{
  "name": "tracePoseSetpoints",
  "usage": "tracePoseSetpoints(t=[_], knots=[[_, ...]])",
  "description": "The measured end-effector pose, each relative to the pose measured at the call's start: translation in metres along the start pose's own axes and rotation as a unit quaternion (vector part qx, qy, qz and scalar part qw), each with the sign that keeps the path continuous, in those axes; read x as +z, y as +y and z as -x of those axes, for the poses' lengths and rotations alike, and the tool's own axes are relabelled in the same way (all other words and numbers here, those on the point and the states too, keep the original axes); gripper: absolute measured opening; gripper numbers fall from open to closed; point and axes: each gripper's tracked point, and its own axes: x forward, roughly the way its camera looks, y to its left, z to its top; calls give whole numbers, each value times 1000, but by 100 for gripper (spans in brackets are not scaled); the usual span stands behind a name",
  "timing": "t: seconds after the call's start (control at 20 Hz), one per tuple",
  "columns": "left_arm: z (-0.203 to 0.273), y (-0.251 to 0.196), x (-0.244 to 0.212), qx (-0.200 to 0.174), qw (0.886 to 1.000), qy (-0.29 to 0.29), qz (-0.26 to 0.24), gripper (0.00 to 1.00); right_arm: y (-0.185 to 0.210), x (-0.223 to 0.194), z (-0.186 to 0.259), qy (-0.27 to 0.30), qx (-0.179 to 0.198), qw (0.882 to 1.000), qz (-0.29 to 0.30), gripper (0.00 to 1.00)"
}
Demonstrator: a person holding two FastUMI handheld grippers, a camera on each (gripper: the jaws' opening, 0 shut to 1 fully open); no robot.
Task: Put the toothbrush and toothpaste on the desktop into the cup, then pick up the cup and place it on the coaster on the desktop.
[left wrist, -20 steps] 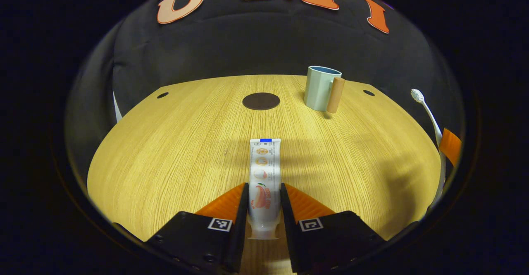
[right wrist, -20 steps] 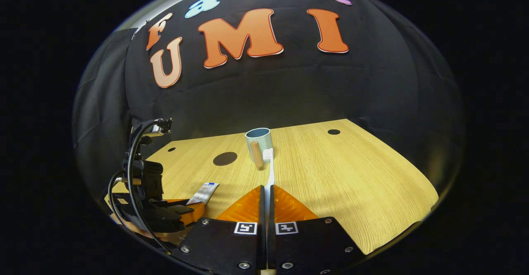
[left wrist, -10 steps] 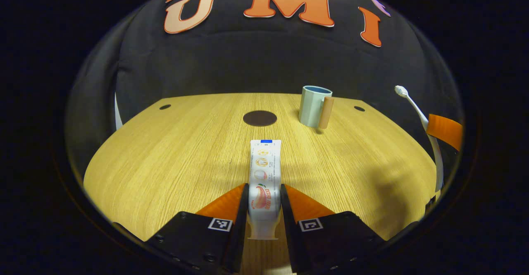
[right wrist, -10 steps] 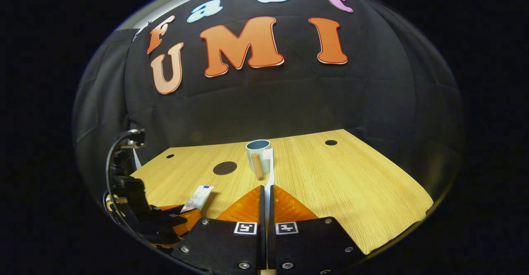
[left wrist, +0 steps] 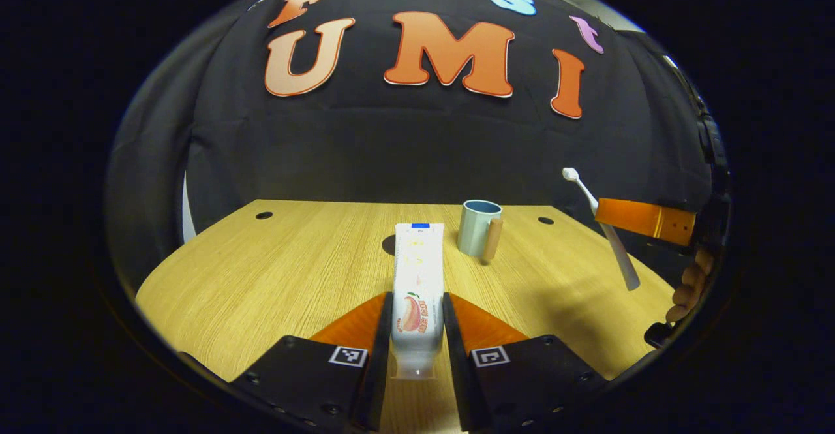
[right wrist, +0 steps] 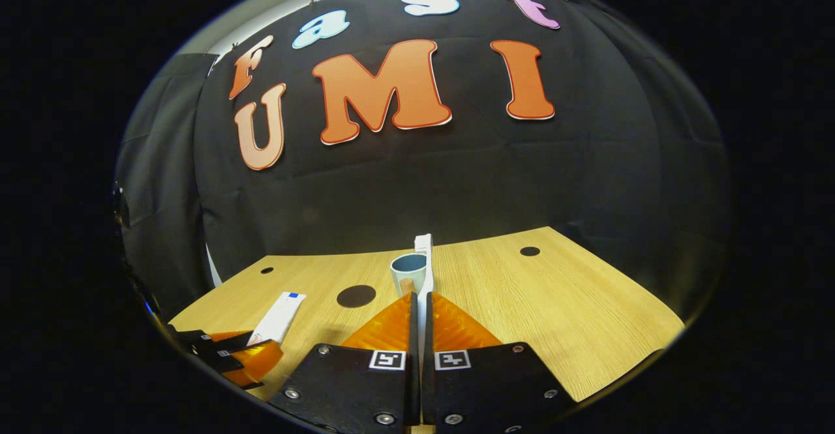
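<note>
My left gripper (left wrist: 417,300) is shut on a white toothpaste tube (left wrist: 417,271), holding it off the wooden desktop (left wrist: 274,271) with its flat end pointing away. My right gripper (right wrist: 421,298) is shut on a white toothbrush (right wrist: 425,271), bristle head up. In the left gripper view the right gripper (left wrist: 642,220) holds the toothbrush (left wrist: 603,232) at the right. In the right gripper view the left gripper (right wrist: 244,356) carries the toothpaste tube (right wrist: 277,316) at lower left. A pale green cup (left wrist: 477,226) with a wooden handle stands on the desk beyond the tube; the cup (right wrist: 409,271) sits just behind the toothbrush. The dark round coaster (right wrist: 355,295) lies left of the cup.
Small dark holes (left wrist: 264,215) mark the desk's far corners. A hand (left wrist: 688,287) shows at the right edge of the left gripper view. The black cloth wall rises behind the desk's far edge.
Both grippers have risen and tilted up, lifting the toothpaste tube and the toothbrush higher off the desk. The tube now hides most of the coaster in the left gripper view.
</note>
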Motion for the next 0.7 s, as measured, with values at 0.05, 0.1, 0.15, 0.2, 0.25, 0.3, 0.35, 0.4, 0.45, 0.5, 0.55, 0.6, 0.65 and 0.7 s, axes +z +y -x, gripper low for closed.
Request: tracePoseSetpoints(t=[0.05,0.1,0.15,0.2,0.25,0.3,0.35,0.4,0.45,0.5,0.55,0.6,0.65,0.7], knots=[[-1,2,6,2,1000,-4,3,43,-1,5,-7,-5,2,1000,-3,2],[-3,5,13,5,1000,-9,2,43,-1,9,-15,-9,3,1000,-5,2],[-3,9,17,7,1000,-13,0,43,0,15,-23,-14,9,1000,-8,2],[-5,11,20,8,1000,-16,-1,43,1,20,-33,-18,10,1000,-10,2],[-6,12,23,8,1000,-18,0,45,2,24,-42,-22,14,1000,-11,2],[-8,12,25,7,1000,-19,-1,43,4,30,-54,-24,19,999,-12,2],[-9,13,28,5,1000,-21,0,45,7,33,-64,-26,23,999,-15,2],[-11,13,31,3,1000,-23,0,43,9,37,-74,-26,27,999,-17,2],[-13,11,33,1,1000,-25,-1,43,11,40,-84,-29,32,999,-18,2],[-15,10,37,0,1000,-27,-1,43,11,43,-93,-31,33,999,-17,2],[-18,10,40,0,1000,-29,-1,45,12,44,-101,-32,34,999,-17,2],[-20,10,43,0,1000,-31,-1,43,12,45,-110,-33,35,999,-18,2],[-21,9,45,-1,999,-33,-4,43,15,46,-119,-33,38,998,-21,2],[-22,7,46,-4,999,-35,-12,43,17,48,-129,-34,39,998,-22,2]])
